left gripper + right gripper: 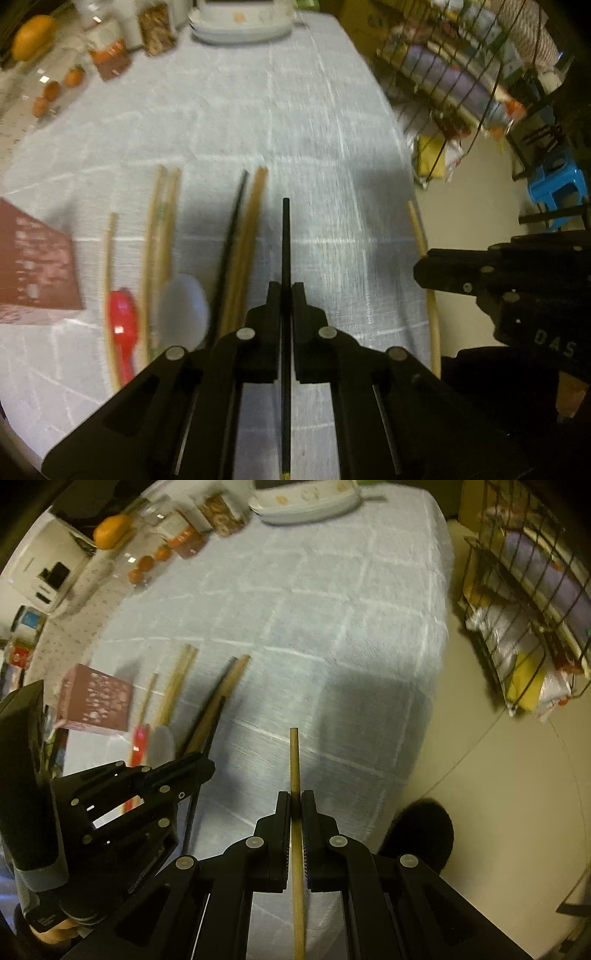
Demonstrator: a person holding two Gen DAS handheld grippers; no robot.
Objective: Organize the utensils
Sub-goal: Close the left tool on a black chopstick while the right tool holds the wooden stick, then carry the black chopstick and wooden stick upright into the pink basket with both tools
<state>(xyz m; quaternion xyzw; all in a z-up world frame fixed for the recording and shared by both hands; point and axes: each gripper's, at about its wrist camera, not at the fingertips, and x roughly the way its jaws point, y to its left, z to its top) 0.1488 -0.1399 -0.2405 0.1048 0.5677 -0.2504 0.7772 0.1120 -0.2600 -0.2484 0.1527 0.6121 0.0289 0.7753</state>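
Observation:
My left gripper is shut on a black chopstick that runs straight out between its fingers over the table. My right gripper is shut on a wooden chopstick above the table's right edge. That wooden chopstick and the right gripper body show at the right of the left wrist view. On the cloth to the left lie several wooden chopsticks, another black chopstick, a red spoon and a white spoon.
A light checked tablecloth covers the table. A maroon box sits at the left. Oranges, jars and a white dish stand at the far end. A wire rack and blue stool stand on the floor at the right.

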